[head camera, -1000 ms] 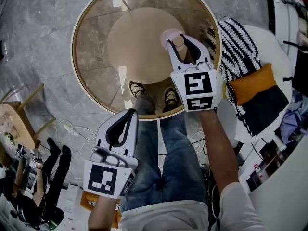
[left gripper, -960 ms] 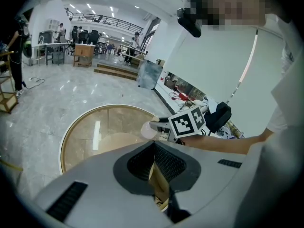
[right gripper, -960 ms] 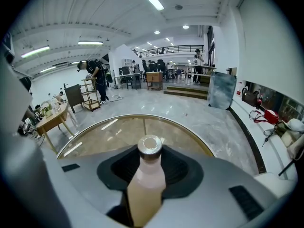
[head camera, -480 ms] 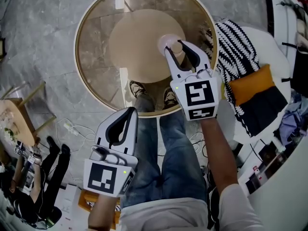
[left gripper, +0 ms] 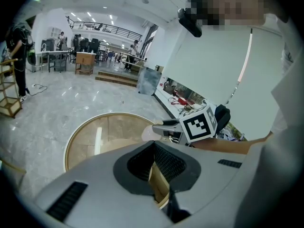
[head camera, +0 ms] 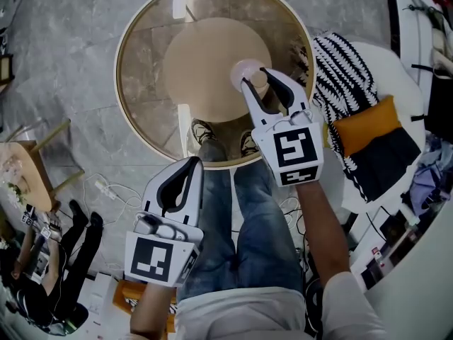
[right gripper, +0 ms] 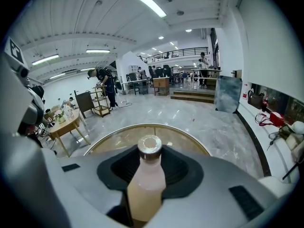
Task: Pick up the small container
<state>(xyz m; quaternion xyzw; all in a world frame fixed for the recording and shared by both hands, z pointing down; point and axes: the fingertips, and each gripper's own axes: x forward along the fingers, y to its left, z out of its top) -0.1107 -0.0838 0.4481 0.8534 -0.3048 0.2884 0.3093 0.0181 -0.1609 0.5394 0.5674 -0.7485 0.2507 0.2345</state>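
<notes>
The small container (head camera: 245,70) is a pale pink-beige bottle with a gold cap. My right gripper (head camera: 255,76) is shut on its body and holds it upright above the right side of the round glass table (head camera: 122,76). In the right gripper view the bottle (right gripper: 145,177) fills the gap between the dark pads of the right gripper (right gripper: 147,161), cap uppermost. My left gripper (head camera: 192,164) hangs lower left over the person's lap, shut, with nothing in it. In its own view the left gripper (left gripper: 154,148) points toward the table (left gripper: 90,137).
A black-and-white patterned seat (head camera: 348,69) with an orange cushion (head camera: 371,122) stands right of the table. The person's jeans-clad legs (head camera: 237,239) and shoes reach under the glass. A small wooden table (head camera: 21,179) and floor cables (head camera: 106,190) lie at the left.
The right gripper has risen toward the camera with the bottle still held between its jaws. The left gripper has stayed almost where it was, still shut.
</notes>
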